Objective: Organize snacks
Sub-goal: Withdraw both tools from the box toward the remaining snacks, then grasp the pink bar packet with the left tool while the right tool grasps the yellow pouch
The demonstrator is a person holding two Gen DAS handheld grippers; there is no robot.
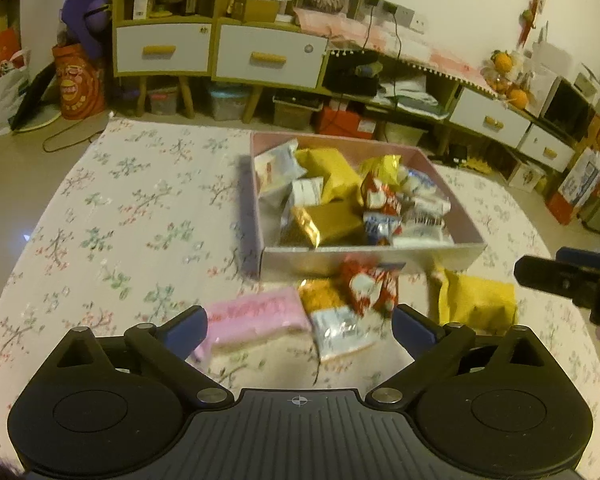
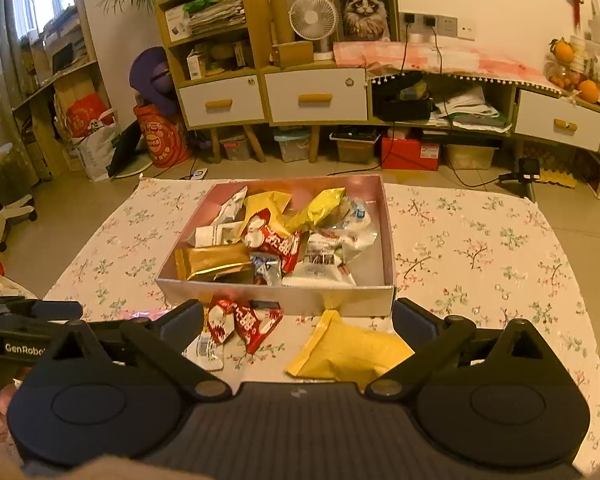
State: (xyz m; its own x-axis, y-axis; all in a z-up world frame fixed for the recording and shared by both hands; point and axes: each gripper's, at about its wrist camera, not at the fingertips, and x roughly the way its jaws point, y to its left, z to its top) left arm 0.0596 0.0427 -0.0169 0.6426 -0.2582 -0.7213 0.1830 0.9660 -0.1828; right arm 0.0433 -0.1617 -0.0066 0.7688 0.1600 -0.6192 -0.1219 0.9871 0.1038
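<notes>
My left claw (image 1: 300,326) stands wide open with nothing between its blue pads; it hovers over the floral cloth (image 1: 112,208). Just ahead of its fingertips lie four loose snacks: a pink packet (image 1: 256,318) toward the left finger, an orange packet (image 1: 320,296), a silver-white packet (image 1: 340,332) nearest the claw's middle, and a red-and-white packet (image 1: 370,288) beyond it. A yellow packet (image 1: 476,300) lies beyond the right finger. Farther ahead sits the open box (image 1: 364,258), filled with mixed wrappers.

My right claw (image 2: 298,326) is likewise spread wide and grips nothing. Between and just ahead of its fingers lie the red-and-white packet (image 2: 244,322) toward the left and the yellow packet (image 2: 352,354) toward the right, its upper corner touching the near wall of the box (image 2: 276,296). The left claw's body shows at this view's left edge.
</notes>
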